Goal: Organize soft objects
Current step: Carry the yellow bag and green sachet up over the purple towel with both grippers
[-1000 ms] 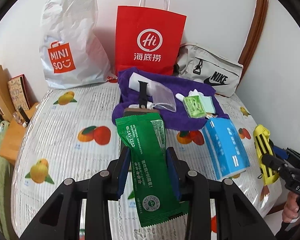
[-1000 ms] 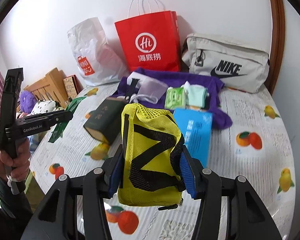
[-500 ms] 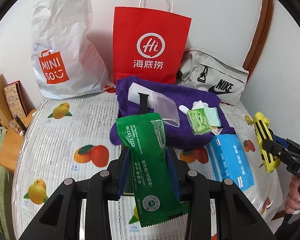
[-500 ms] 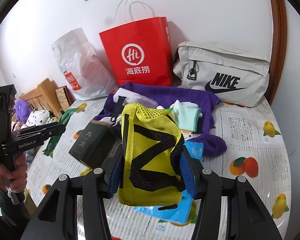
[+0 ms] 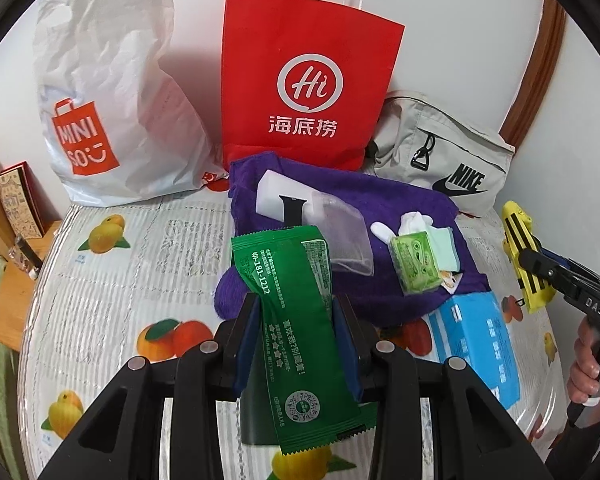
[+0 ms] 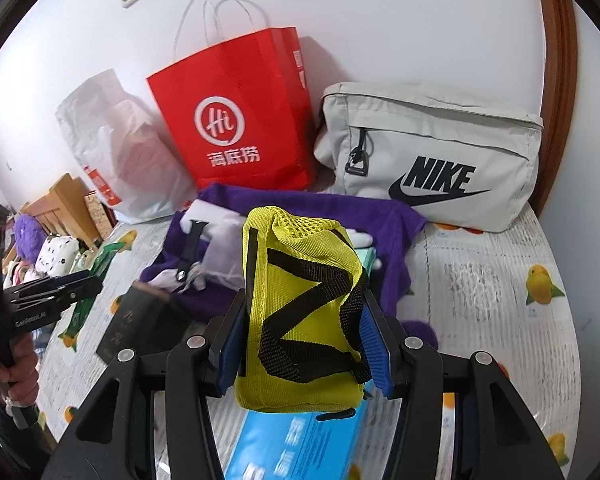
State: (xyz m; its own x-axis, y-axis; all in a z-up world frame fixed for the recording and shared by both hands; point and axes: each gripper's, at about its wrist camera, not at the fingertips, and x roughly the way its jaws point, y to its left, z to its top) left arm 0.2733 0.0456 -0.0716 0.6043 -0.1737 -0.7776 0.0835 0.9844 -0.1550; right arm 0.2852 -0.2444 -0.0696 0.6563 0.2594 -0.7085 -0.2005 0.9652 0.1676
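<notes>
Left wrist view: green sachet [image 5: 296,320] clenched between left gripper [image 5: 296,344] jaws, right gripper [image 6: 304,344] jaws clamping yellow mesh pouch [image 6: 300,312], both lifted ahead, probably for bagging.

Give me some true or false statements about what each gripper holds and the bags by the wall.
1. The left gripper is shut on a green packet. True.
2. The right gripper holds a blue tissue pack. False: it holds a yellow mesh pouch.
3. The red paper bag stands between the white plastic bag and the grey Nike bag. True.
4. The purple towel is bare. False: small items lie on it.
</notes>
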